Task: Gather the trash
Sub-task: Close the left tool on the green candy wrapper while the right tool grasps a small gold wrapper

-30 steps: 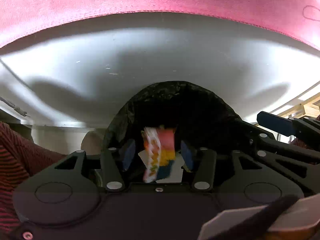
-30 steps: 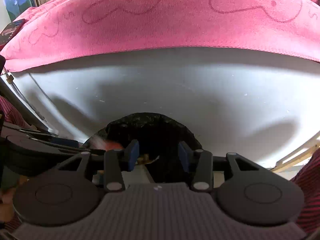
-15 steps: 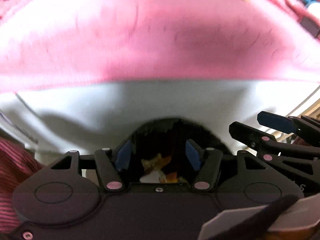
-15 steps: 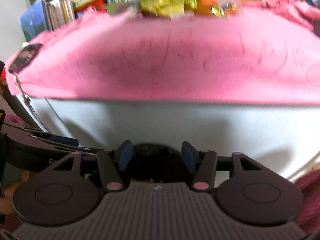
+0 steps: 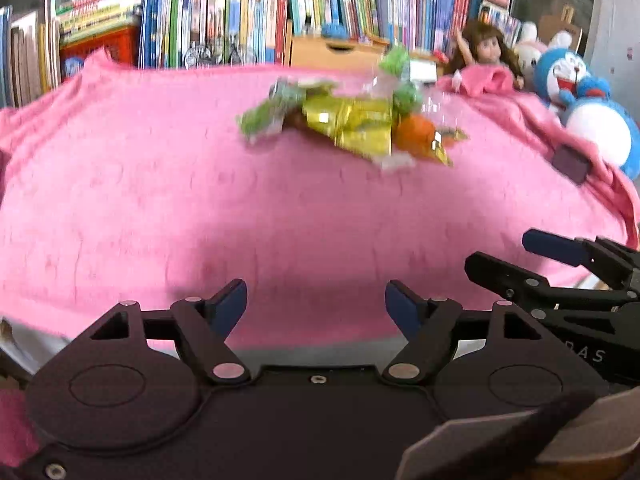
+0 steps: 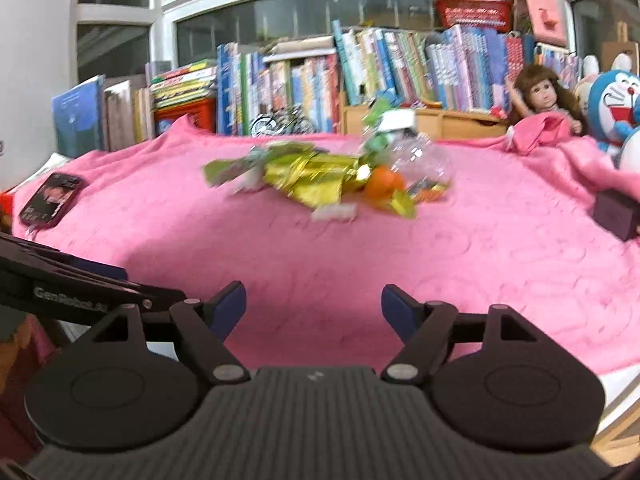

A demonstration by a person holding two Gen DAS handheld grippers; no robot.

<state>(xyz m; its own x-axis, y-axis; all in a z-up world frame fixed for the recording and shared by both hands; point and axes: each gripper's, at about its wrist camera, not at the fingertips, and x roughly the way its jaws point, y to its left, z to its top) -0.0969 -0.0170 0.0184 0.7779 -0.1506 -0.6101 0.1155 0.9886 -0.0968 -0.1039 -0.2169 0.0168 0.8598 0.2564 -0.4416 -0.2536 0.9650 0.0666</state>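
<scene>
Left wrist view
- Left gripper (image 5: 316, 304): jaws opening, blue pads wide apart, nothing between them; it sits over the near edge of the blanket.
- Right gripper (image 5: 560, 252): seen at the right edge, side on; one blue pad and black linkage show.
- Blanket (image 5: 160, 200): pink, covers the whole surface ahead.
- Trash (image 5: 352, 124): blurred heap on the far middle of the blanket, well apart from both grippers; gold foil wrapper in the centre, green wrappers to its left and above, an orange piece to the right, clear plastic behind.
- Doll (image 5: 486, 54): far right, behind a fold of blanket.
- Plush (image 5: 588, 108): blue and white, right of the doll.
- Books (image 5: 240, 20): upright row along the back.

Right wrist view
- Right gripper (image 6: 314, 304): jaws opening, pads wide apart, empty, above the near blanket.
- Left gripper (image 6: 72, 284): black arm reaching in from the left edge.
- Trash (image 6: 320, 180): same heap, mid blanket, far from the pads; clear bottle at its right end.
- Phone (image 6: 50, 198): flat on the blanket's left edge.
- Dark box (image 6: 616, 214): right side of the blanket.
- Doll (image 6: 542, 98): back right, beside the plush (image 6: 616, 104).
</scene>
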